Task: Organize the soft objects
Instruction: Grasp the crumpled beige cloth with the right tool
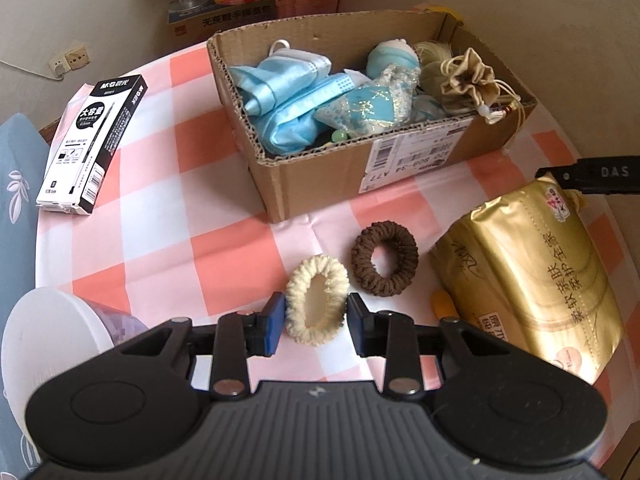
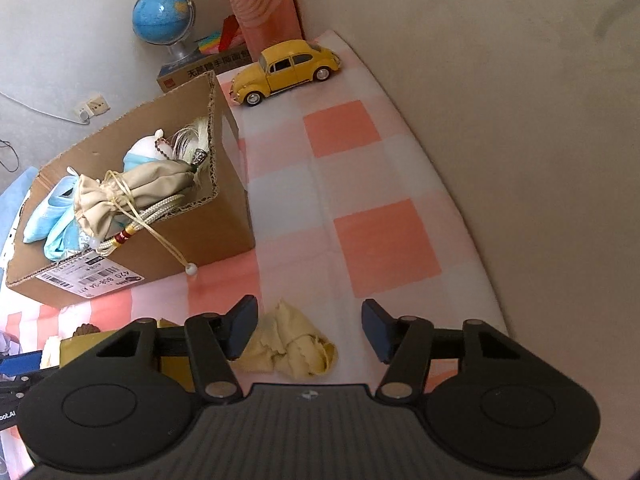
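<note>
In the left wrist view a cream scrunchie [image 1: 320, 270] sits between the blue pads of my left gripper [image 1: 316, 316], which is shut on it just over the checked tablecloth. A brown scrunchie [image 1: 406, 248] lies beside it to the right. Behind them stands a cardboard box [image 1: 320, 184] holding blue face masks [image 1: 288, 96] and a beige drawstring pouch [image 1: 468, 80]. In the right wrist view a crumpled yellow cloth [image 2: 292, 344] lies between the fingers of my right gripper [image 2: 310, 330]. The left pad is at the cloth's edge and the right pad stands well apart, so the gripper is open.
A gold tissue pack [image 1: 528, 280] lies right of the scrunchies. A black-and-white pen box [image 1: 92, 144] and a white tub [image 1: 52, 332] are on the left. A yellow toy car [image 2: 286, 70] and a globe [image 2: 162, 16] stand at the back. The table's edge curves close on the right.
</note>
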Motion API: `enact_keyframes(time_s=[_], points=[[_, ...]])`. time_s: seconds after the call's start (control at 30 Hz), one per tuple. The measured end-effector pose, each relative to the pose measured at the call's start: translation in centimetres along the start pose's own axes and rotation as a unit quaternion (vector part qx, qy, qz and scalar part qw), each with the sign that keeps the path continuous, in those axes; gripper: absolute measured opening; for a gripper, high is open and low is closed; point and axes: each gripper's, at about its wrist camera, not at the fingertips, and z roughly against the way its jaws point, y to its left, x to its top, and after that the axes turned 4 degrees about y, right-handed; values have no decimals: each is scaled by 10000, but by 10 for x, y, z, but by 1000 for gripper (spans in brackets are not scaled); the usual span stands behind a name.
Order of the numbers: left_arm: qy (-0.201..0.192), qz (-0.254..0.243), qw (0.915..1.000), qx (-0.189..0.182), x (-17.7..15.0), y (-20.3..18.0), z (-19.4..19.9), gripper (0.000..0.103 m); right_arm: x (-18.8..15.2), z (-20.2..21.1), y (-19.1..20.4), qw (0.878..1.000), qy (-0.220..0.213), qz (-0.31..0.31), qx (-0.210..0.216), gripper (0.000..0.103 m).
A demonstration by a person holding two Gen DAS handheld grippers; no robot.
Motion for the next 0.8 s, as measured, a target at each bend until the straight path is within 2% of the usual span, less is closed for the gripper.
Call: enact_keyframes(time_s=[0.2, 0.4, 0.57, 0.7, 0.77, 0.8], points=[[13, -49, 10000, -42, -3, -1, 2, 35, -5, 8, -2, 9990, 92, 161, -417, 63], [-48, -128, 9999, 11, -4, -3, 4, 36, -8, 10, -11, 9995, 277, -104, -102, 63], [-32, -74, 9999, 62, -4, -1, 3, 36, -9, 11, -9, 9992, 352, -184, 25, 51], [-9, -50, 10000, 67, -3, 0, 0, 36, -9, 10, -7, 9993, 343, -153, -56, 47], [0, -47, 10000, 64, -3, 0, -1, 36, -9, 10, -6, 9993, 325, -120, -114, 38], [5, -45, 10000, 59, -3, 0, -1, 35, -10, 10, -6, 9994, 323, -91, -122, 37]])
